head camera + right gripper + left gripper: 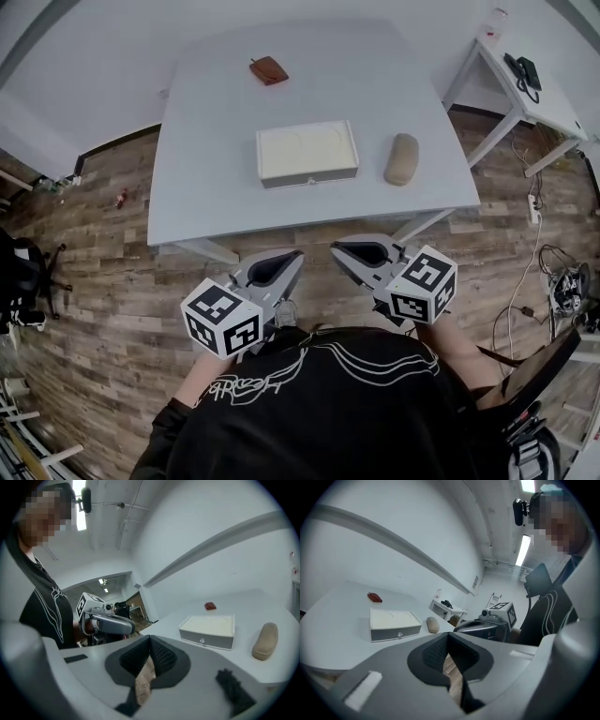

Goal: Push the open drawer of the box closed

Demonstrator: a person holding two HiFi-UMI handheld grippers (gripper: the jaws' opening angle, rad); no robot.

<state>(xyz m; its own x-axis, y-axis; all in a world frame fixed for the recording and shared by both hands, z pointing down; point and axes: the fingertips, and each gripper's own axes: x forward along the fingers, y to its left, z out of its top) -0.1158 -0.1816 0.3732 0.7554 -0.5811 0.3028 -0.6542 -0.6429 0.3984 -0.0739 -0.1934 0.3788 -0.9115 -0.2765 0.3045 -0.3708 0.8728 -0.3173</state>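
A grey table [206,187] stands on a plank floor [94,281] against a white wall. On it, left to right: a red-brown thing [268,69] at the far edge, the box [307,150] in the middle, and a tan oblong [401,158] just beside it. A small side table [553,103] stands at the right. The box's drawer [308,178] faces the person. The left gripper [292,258] and right gripper [341,250] hang short of the table, well apart from the box, each clenched tip to tip on nothing. One box, one drawer, two grippers.
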